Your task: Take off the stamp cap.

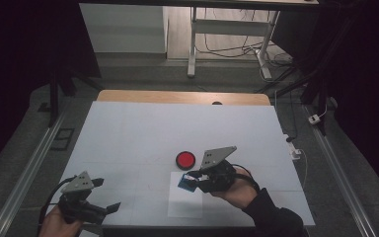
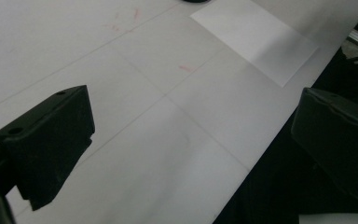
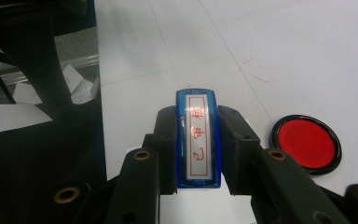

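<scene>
With the right gripper's (image 3: pixel 198 140) fingers clamped on the narrow blue plastic stamp (image 3: pixel 198 138) above the white paper sheet (image 1: pixel 185 202) near the round red ink pad (image 3: pixel 307 143), a tilted press could smear, while the left gripper (image 2: pixel 186 140) gapes empty.

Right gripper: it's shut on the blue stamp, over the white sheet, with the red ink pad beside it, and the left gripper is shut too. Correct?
One thing is off: the left gripper is open; the left gripper view shows its jaws wide apart with nothing between them. The rest holds: the right gripper is shut on the blue stamp, over the white sheet, with the red ink pad beside it.
</scene>
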`<state>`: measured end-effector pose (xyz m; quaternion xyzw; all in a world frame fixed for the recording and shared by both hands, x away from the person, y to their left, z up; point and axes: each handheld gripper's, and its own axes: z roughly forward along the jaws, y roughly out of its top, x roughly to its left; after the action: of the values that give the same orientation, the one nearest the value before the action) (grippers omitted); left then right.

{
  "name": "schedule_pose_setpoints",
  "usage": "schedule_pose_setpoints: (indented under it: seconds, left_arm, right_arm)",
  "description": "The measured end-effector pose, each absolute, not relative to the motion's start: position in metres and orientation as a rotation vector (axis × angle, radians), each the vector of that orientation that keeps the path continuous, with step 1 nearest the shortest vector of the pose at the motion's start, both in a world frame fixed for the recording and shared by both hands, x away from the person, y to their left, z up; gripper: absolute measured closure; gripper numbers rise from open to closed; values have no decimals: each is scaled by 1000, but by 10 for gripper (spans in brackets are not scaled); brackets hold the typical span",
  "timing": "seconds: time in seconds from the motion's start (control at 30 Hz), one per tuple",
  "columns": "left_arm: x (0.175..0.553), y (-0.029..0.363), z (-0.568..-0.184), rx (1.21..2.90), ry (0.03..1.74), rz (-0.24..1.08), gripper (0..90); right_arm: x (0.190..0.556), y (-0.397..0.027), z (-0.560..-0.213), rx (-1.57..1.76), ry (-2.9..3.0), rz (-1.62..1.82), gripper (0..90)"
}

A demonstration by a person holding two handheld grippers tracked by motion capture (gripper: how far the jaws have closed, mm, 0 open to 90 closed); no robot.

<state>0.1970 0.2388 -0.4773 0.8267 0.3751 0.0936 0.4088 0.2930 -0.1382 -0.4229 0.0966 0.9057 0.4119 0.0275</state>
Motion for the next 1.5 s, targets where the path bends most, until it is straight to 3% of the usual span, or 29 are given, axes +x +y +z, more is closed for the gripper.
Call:
schedule_pose_setpoints:
  seconds: [0.67,1.07,1.5]
  left_arm:
    - [225,194,-477,2109,694,113,0]
    - [238,166,-476,2132,620,148,0]
    - [251,137,-477,2145,532,78,1]
  right_arm:
    - [291,-141,-416,259,2779,1282,699]
    - [290,-141,-414,229,2782,1289,699]
    - [286,-138,-412,193,2793,1311,700]
